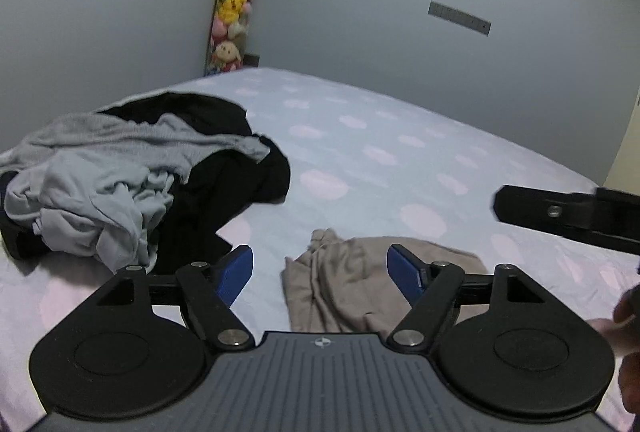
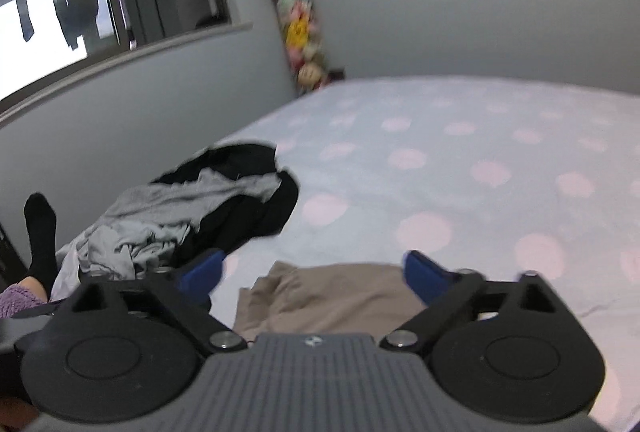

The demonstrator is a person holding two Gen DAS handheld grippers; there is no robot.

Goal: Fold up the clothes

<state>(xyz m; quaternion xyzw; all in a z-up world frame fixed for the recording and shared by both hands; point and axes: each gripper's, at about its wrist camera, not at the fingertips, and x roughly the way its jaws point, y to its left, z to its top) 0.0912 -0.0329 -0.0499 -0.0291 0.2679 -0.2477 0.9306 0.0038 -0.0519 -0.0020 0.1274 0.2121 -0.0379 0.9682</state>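
A: Lying crumpled on the bed (image 1: 360, 136), the beige garment (image 1: 348, 284) shows in the left wrist view as a bunched, creased piece, its upper left corner gathered into a small peak. It sits on the pale sheet with pink dots, just in front of the left gripper (image 1: 320, 272).

B: And the jaws there?

A: Spread wide, the blue fingers (image 1: 236, 272) standing either side of the cloth with nothing between them. The gripper hangs above the cloth's near part; whether it touches, I cannot tell. To the left, well apart from the beige piece, a heap of grey and black clothes (image 1: 120, 184) lies tangled. A black bar of the right gripper (image 1: 568, 212) pokes in from the right edge, and part of a hand (image 1: 624, 328) shows low on that side.

B: What about the right wrist view?

A: A bit blurred. The beige garment (image 2: 328, 296) lies flatter here, with a folded ridge along its left edge, directly ahead of the right gripper (image 2: 312, 272). Its blue fingers (image 2: 424, 276) are also wide apart and hold nothing. The heap of grey and black clothes (image 2: 192, 220) sits to the left, and beyond it a foot in a black sock (image 2: 40, 232) sticks up by the wall. Stuffed toys (image 2: 296, 20) hang in the far corner.
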